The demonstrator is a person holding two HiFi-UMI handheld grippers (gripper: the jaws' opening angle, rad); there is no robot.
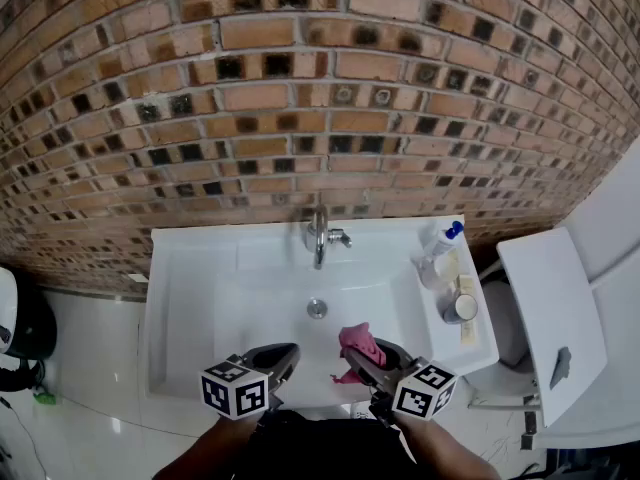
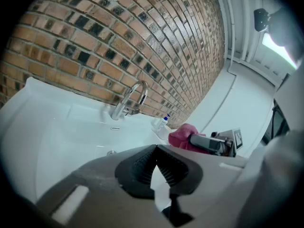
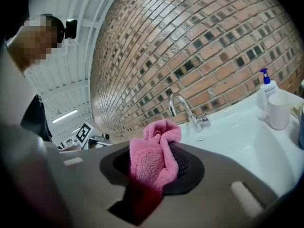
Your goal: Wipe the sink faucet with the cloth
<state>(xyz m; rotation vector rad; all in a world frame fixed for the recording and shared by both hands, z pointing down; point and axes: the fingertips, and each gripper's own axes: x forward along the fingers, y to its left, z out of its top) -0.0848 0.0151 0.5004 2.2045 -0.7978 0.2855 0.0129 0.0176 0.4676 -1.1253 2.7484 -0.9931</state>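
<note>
The faucet (image 1: pixel 318 238) stands at the back of the white sink (image 1: pixel 200 268), in the middle. Its spout goes up, bends over, and points down into the bowl, toward the person. The drain (image 1: pixel 316 308) sits in the bowl below it.

The right gripper (image 1: pixel 362 353) squeezes the pink cloth (image 1: pixel 355 346) tight. The cloth sticks up out of the claw in a bunch, over the front of the bowl, well apart from the faucet.

The left gripper (image 1: pixel 285 353) is beside it, its claw pinched together and holding nothing.

A pump bottle (image 1: pixel 438 246) and a cup (image 1: pixel 460 309) stand on the sink's right ledge.
</note>
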